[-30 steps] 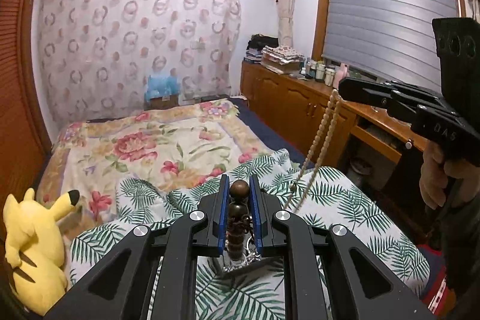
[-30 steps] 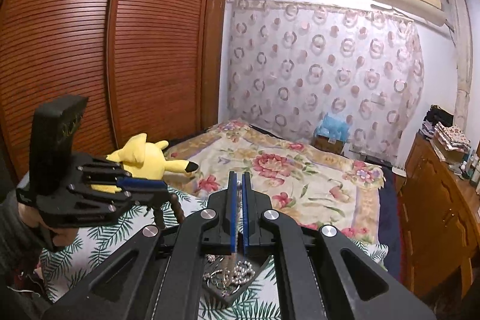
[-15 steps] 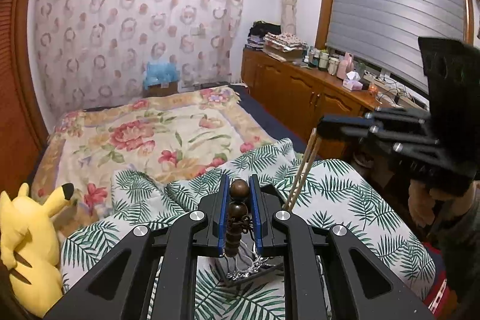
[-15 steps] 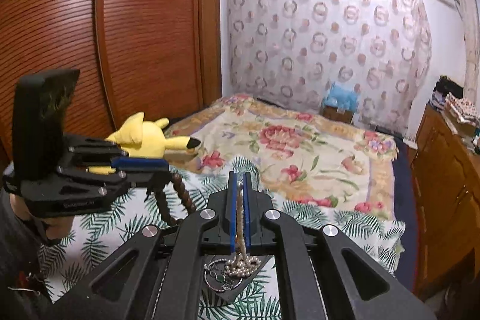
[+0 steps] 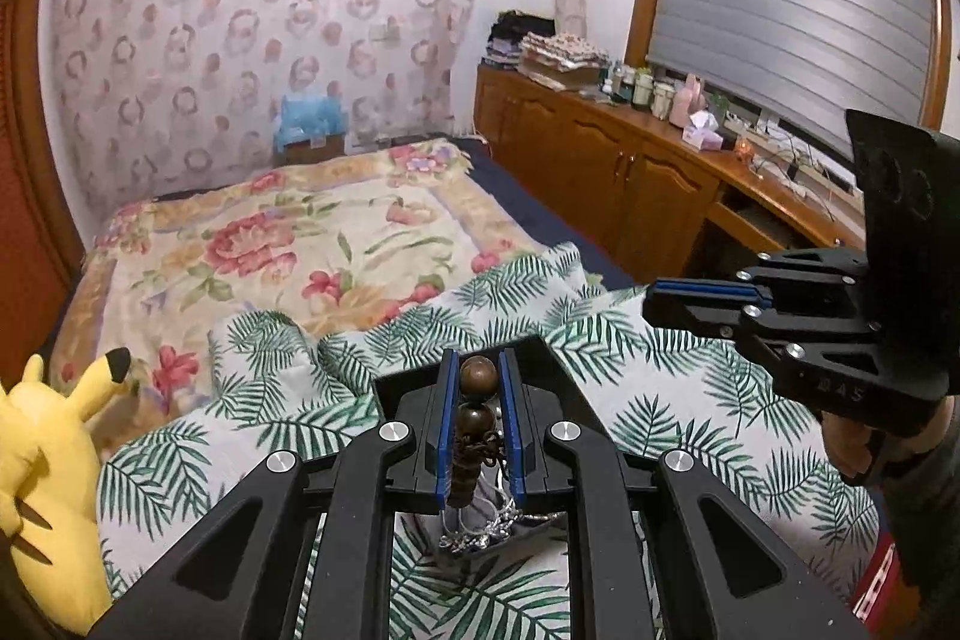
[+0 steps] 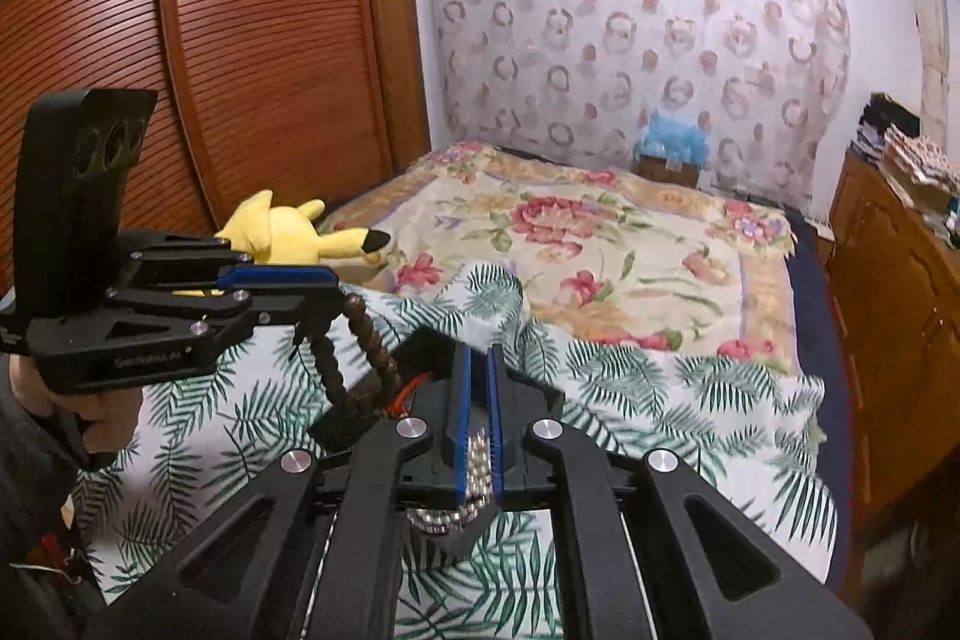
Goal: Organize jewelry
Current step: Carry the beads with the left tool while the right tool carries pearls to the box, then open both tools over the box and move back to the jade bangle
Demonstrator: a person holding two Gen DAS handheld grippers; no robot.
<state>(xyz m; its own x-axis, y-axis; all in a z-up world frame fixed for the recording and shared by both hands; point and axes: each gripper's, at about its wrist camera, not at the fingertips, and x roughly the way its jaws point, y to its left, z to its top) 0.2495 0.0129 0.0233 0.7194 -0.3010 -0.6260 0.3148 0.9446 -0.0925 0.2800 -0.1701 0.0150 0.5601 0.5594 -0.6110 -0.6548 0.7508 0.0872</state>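
Now the left gripper (image 5: pixel 474 388) was pinching a dark wooden bead strand (image 5: pixel 477 376), which hung down in a loop to a dark tray (image 6: pixel 345 427) on the palm-leaf cloth (image 5: pixel 672 400). The right gripper (image 6: pixel 474 370) was pressed together on a pale pearl strand (image 6: pixel 477 466) above a small pile of silver jewelry (image 5: pixel 480 535). Nearby lay a yellow plush toy (image 6: pixel 282 235) on the bed.

My own claw arms are hiding most of the tray (image 5: pixel 480 544) from me, the plush toy (image 5: pixel 36 466) is getting cropped, and the small bottles (image 5: pixel 648 91) are blurring together.
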